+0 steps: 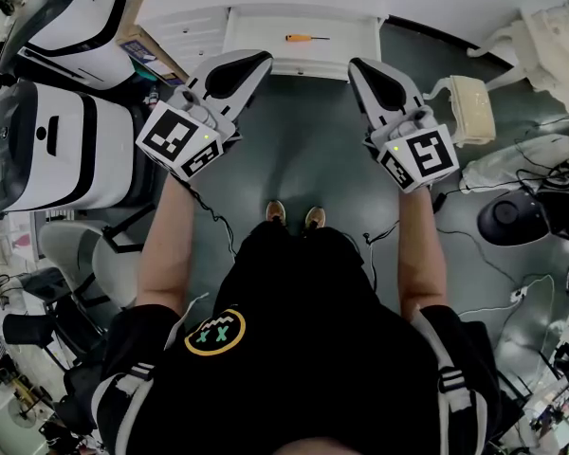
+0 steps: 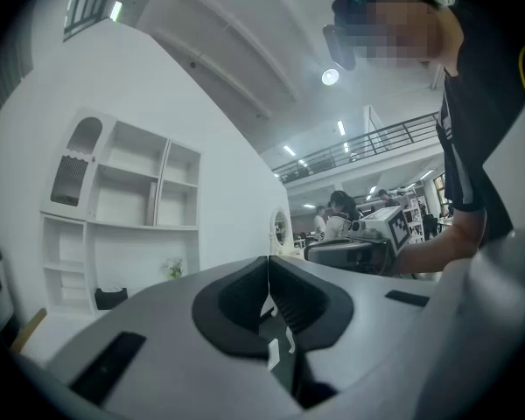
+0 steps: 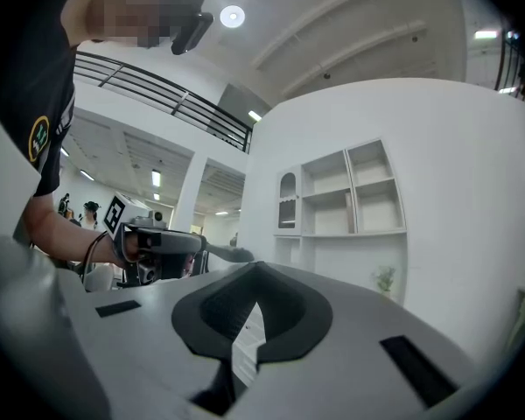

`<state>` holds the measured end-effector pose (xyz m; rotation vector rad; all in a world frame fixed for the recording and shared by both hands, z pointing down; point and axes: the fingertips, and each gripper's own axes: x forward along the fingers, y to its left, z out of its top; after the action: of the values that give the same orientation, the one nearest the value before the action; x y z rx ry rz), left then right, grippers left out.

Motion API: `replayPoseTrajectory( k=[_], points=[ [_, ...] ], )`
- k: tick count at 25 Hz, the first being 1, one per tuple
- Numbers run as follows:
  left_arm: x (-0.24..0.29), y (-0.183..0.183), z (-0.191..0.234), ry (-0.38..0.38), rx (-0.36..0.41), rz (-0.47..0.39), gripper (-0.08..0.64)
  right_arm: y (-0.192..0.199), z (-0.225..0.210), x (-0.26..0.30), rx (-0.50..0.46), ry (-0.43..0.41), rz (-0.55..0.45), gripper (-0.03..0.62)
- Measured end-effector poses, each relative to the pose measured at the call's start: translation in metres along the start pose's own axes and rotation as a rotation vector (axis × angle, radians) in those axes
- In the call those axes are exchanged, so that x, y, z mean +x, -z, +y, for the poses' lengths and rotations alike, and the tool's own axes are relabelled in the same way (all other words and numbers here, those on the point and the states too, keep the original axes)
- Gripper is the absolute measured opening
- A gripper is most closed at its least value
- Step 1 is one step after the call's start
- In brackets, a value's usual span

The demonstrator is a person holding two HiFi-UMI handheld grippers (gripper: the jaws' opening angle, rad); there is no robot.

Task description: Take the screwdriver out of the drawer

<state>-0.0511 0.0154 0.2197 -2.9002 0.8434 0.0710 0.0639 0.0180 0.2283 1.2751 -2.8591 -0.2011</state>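
Grey floor (image 1: pixel 303 150) below; left hand-held gripper (image 1: pixel 262 58), right hand-held gripper (image 1: pixel 357 63): closed, empty.

Drawer: a white drawer (image 1: pixel 266 62) stands open from a white panelled cabinet (image 1: pixel 185 27) at the top of the head view.
In the drawer: one orange-handled screwdriver (image 1: pixel 306 38) lies flat near the back, its dark shaft pointing right.
Floor: a smooth, dark grey-green floor (image 1: pixel 303 150) spreads out below the drawer.
Floor, right: a cream square stool (image 1: pixel 471 108), a black round object (image 1: pixel 512 218) and tangled black cables (image 1: pixel 541 173).
Floor, left: a bulky white-and-black machine (image 1: pixel 57 150).
Floor, centre: the person's two tan shoes (image 1: pixel 294 215), side by side.
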Motion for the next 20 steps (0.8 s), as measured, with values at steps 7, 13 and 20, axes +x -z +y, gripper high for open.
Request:
replayPoseTrajectory(
  k=[7,13,20],
  points=[
    [0.001,0.001,0.0,0.003,0.0,0.001,0.02,0.003,0.0,0.002,0.036,-0.003,-0.005,0.026],
    [0.0,0.0,0.0,0.004,0.0,0.002,0.02,0.003,0.001,0.001,0.025,-0.006,0.0,0.083],
    [0.002,0.001,-0.002,0.005,0.001,0.005,0.02,0.011,0.007,0.001,0.021,-0.067,0.036,0.379]
  ],
)
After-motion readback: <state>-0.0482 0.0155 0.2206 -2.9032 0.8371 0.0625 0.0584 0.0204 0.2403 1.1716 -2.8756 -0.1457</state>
